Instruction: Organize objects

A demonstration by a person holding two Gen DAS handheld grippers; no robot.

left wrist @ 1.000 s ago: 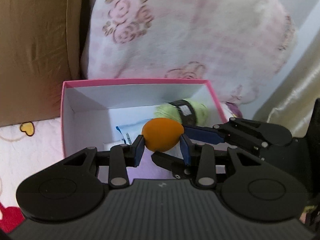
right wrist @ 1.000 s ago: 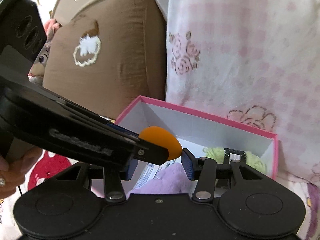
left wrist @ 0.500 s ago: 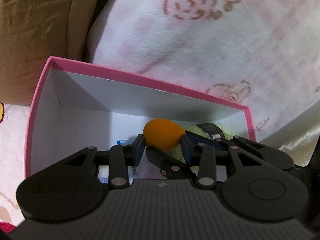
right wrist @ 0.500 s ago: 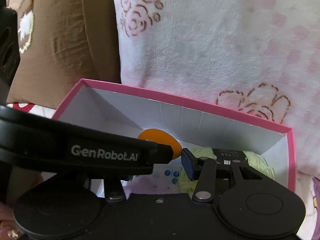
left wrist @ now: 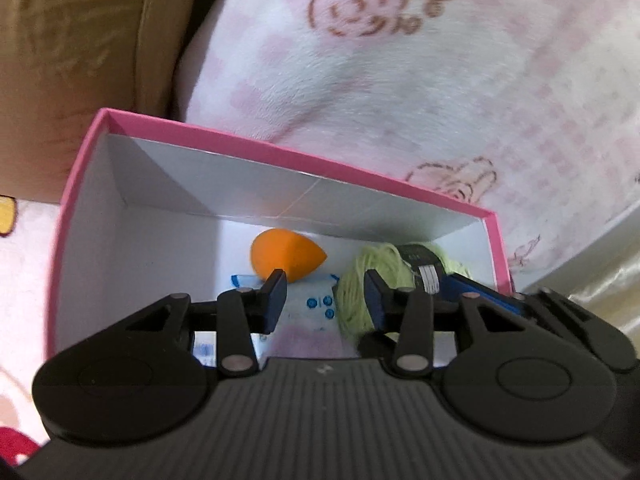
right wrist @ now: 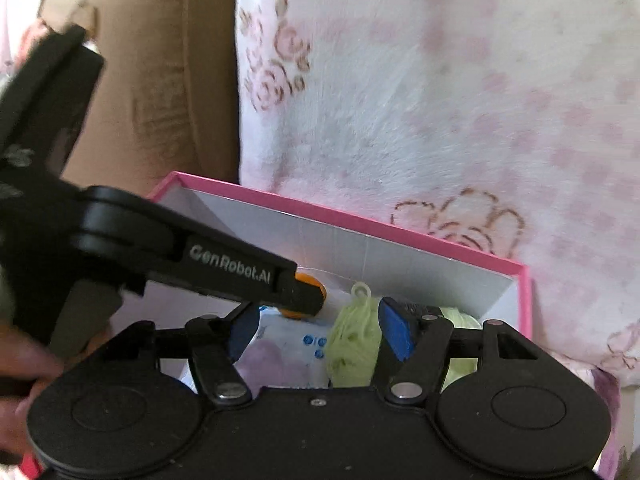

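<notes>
From my left wrist camera, the left gripper (left wrist: 326, 294) hangs over the pink box (left wrist: 280, 156) with its jaws apart and nothing between them. The orange sponge (left wrist: 286, 256) lies free on the box floor near the back wall, beside the green yarn (left wrist: 360, 296) and a white packet (left wrist: 312, 308).

From my right wrist camera, the right gripper (right wrist: 316, 330) also stands spread and empty above the box. Here the left gripper's finger hides most of the sponge, and a purple fluffy item (right wrist: 276, 364) shows.
</notes>
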